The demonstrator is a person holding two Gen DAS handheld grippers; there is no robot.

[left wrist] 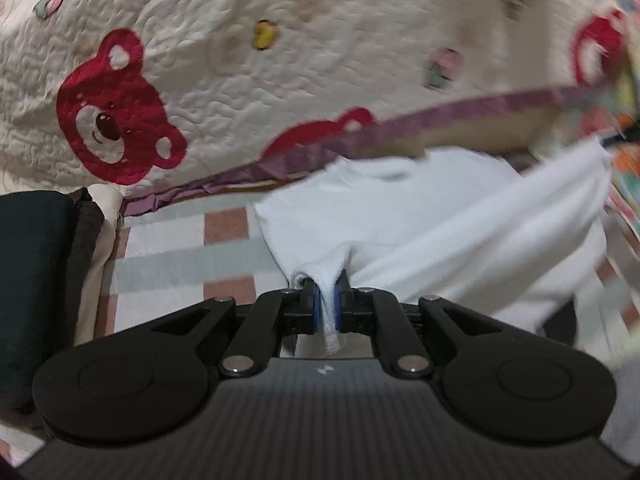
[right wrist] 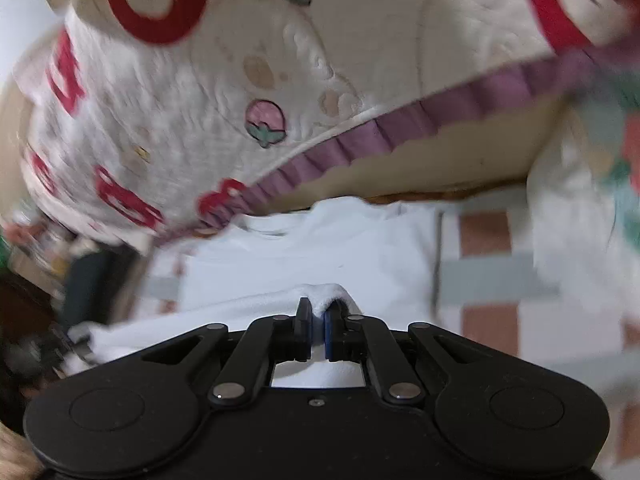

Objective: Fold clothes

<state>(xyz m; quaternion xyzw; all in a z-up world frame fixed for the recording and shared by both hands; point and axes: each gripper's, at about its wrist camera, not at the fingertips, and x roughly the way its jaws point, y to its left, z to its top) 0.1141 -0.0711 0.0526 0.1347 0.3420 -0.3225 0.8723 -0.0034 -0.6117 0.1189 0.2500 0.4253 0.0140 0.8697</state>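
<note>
The left tool has its blue pads pressed together on a bunched fold of the white garment, with a thin tail of cloth hanging down behind the pads. The right tool likewise pinches a small ridge of the same white garment between its blue pads.

The garment lies spread on a checked sheet of white, grey and reddish squares, its far edge close under the purple ruffled trim of a cream quilt. In the left view open sheet lies to the left of the garment; in the right view open sheet lies to its right.

The quilt carries red bear faces; the right view shows blurred red letters on it that cannot be read, and a pink strawberry patch.

Only the left view shows folded dark clothing at the sheet's left edge. Only the right view shows blurred clutter at far left.
</note>
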